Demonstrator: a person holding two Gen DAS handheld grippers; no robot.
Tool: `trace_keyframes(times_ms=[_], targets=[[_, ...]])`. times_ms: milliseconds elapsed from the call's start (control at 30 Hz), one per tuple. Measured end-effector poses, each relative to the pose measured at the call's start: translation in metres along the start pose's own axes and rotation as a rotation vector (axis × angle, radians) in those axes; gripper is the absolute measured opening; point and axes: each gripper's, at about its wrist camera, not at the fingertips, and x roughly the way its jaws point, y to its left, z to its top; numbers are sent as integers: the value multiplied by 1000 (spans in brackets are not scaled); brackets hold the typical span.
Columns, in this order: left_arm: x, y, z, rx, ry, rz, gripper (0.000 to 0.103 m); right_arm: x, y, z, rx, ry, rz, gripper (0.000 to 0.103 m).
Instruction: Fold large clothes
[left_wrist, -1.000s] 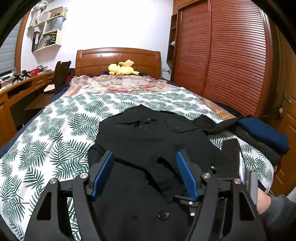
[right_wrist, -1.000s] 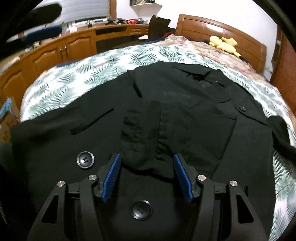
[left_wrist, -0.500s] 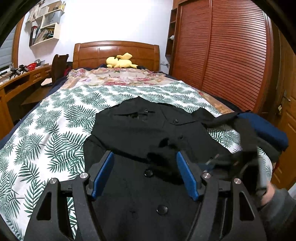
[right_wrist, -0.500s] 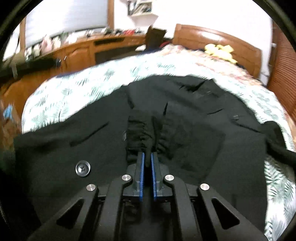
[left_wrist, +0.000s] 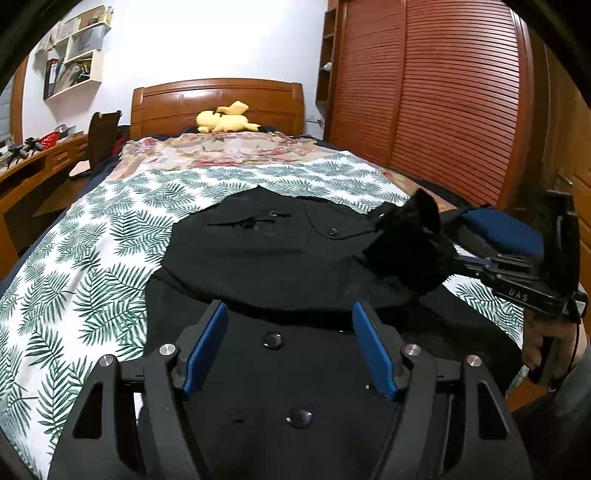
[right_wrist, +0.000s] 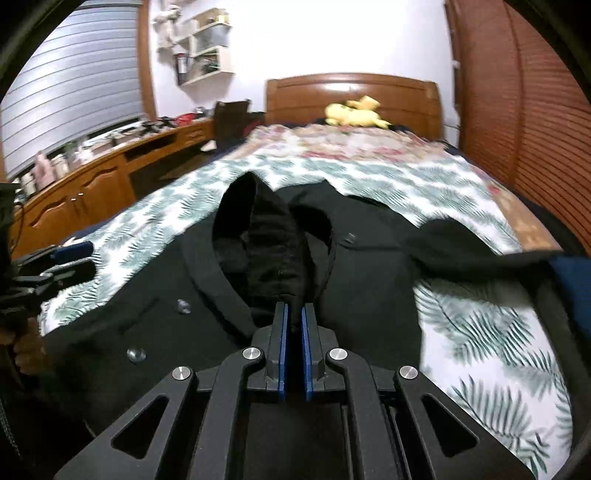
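The left gripper is held with its jaws apart and empty just above the lower front of the black coat, presumably waiting to steady it. The coat is spread flat on the bed. Further over, a sleeve cuff is pinched tightly in the right gripper and raised clear, likely so it can be folded inward.

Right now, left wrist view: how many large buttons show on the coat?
3 buttons: one high on the coat, one between the left tongs, one nearest the camera. More may hide.
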Motion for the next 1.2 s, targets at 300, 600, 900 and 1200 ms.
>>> trace_keyframes(times_ms=[300,600,900,1200], targets=[[5,-25,-4,49,13,-30,71,-37,21,-10,-76,-35,-86,15],[10,-41,-9,74,31,-41,71,-14,9,-26,-38,14,-117,35],[9,-60,-17,106,38,-59,71,20,-8,-33,48,145,-157,37],[-11,-72,-19,113,7,-81,71,36,16,-34,14,219,-128,19]])
